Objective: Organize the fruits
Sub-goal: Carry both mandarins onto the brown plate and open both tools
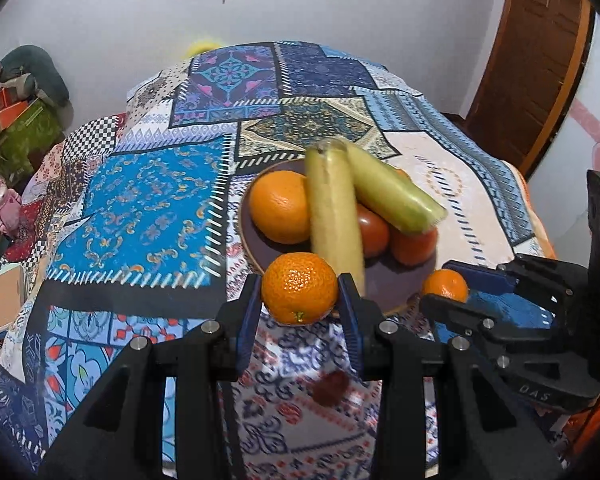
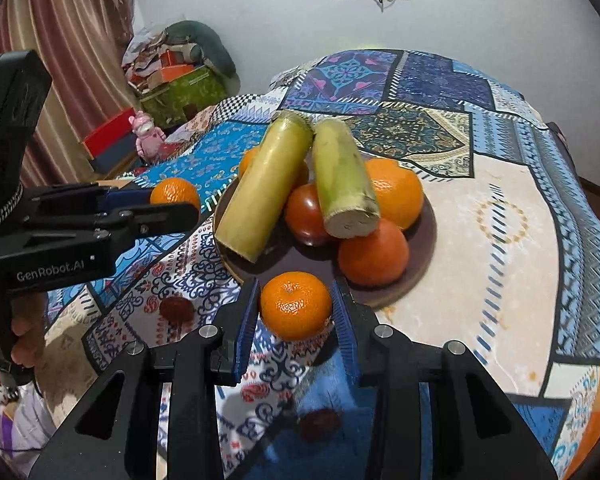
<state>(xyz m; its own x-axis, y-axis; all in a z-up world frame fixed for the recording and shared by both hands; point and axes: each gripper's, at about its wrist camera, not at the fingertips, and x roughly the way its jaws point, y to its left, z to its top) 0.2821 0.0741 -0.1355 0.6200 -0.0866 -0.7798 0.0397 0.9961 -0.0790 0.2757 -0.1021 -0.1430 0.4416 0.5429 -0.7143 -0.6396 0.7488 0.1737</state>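
- Black two-finger left gripper (image 1: 299, 294) with blue pads fills the near edge of the left wrist view, its jaws closed on a small orange mandarin (image 1: 299, 293) held above the patchwork tablecloth (image 1: 140, 208), just in front of the plate's rim
- Black right gripper (image 2: 296, 306) likewise clamps a second small orange mandarin (image 2: 296, 306), hanging just short of the dark round plate (image 2: 426, 240)
- Both grippers point toward the plate from neighbouring sides; each shows in the other's view, side-on, with its mandarin at the fingertips
- Part of the person's hand (image 2: 28, 328) shows at the left edge of the right wrist view, mostly cut off
- Two yellow-green cut cane sticks (image 2: 268, 184) lie across the piled fruit, long axes running from the far rim toward the cameras, cut ends nearest, spreading apart
- Beneath them sit large oranges (image 2: 396, 192) and red tomatoes (image 2: 374, 254), partly hidden; one stick is motion-blurred in the left wrist view
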